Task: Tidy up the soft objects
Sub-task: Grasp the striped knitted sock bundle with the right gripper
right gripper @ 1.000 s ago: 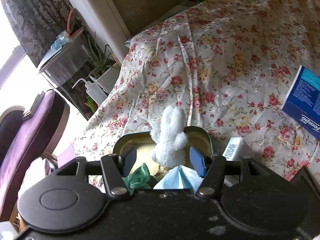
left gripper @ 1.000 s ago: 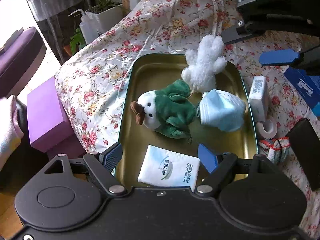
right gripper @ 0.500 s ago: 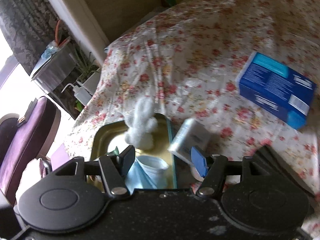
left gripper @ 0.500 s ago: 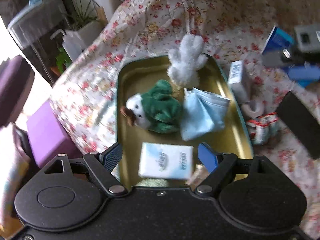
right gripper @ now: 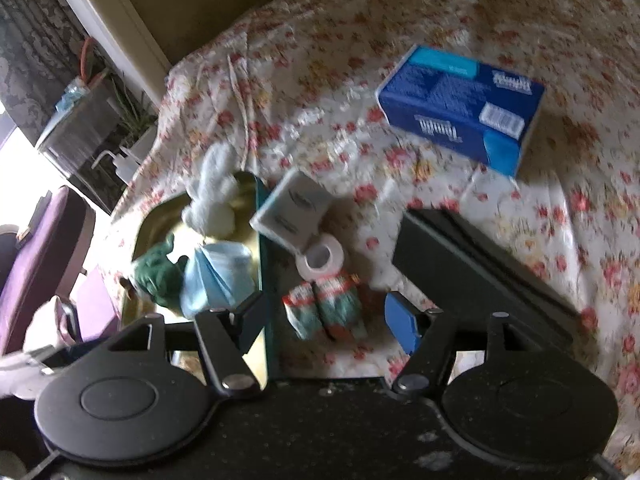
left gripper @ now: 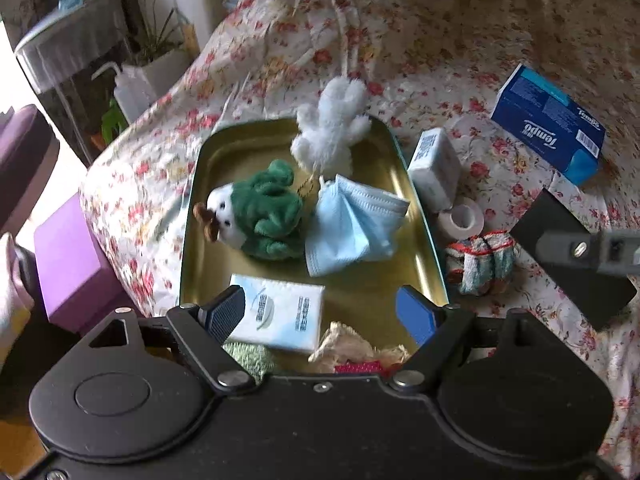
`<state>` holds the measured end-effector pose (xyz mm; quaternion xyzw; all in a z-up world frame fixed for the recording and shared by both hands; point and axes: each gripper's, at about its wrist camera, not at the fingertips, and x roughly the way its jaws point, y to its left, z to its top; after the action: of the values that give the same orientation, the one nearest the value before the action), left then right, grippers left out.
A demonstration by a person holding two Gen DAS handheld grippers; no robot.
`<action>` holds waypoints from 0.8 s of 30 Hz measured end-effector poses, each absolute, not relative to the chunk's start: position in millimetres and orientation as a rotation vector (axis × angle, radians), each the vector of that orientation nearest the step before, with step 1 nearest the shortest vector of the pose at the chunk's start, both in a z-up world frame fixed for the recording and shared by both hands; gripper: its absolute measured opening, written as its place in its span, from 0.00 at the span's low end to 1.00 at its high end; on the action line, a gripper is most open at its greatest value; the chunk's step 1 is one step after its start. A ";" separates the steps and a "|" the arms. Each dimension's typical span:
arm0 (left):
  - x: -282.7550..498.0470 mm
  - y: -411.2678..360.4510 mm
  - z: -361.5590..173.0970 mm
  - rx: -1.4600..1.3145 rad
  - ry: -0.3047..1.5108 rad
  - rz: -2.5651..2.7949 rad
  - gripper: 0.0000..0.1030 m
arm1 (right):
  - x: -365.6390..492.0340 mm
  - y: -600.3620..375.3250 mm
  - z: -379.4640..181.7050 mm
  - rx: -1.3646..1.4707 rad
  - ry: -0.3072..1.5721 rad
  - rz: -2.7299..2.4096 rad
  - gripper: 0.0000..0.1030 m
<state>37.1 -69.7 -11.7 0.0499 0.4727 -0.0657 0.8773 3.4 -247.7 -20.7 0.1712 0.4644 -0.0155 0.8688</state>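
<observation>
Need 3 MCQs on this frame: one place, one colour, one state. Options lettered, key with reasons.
1. Where does the face mask lie?
A. in the gold tray
B. on the blue box
C. on the floor

2. What colour is the plush by the tray's far rim?
A. green
B. white
C. purple

3. What is between the right gripper fingers?
A. tape roll
B. face mask
C. nothing

Key:
1 A, it rests on the tray floor beside the green plush.
2 B, the white plush lies across that rim.
3 C, opening jaws hover above the rolled cloth.
</observation>
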 end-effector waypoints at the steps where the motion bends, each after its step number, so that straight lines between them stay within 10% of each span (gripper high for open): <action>1: 37.4 -70.0 -11.8 0.103 0.980 -0.139 0.77 | 2.7 -245.7 -26.2 0.345 0.972 -0.040 0.64; 24: 49.3 -59.6 -14.5 0.031 0.961 -0.153 0.85 | 35.9 -210.9 -96.7 0.240 0.950 -0.053 0.94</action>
<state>49.3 -59.6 -14.5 0.0150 0.4616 -0.0734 0.8839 35.9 -210.9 -96.7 0.1153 0.4564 -0.0255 0.8819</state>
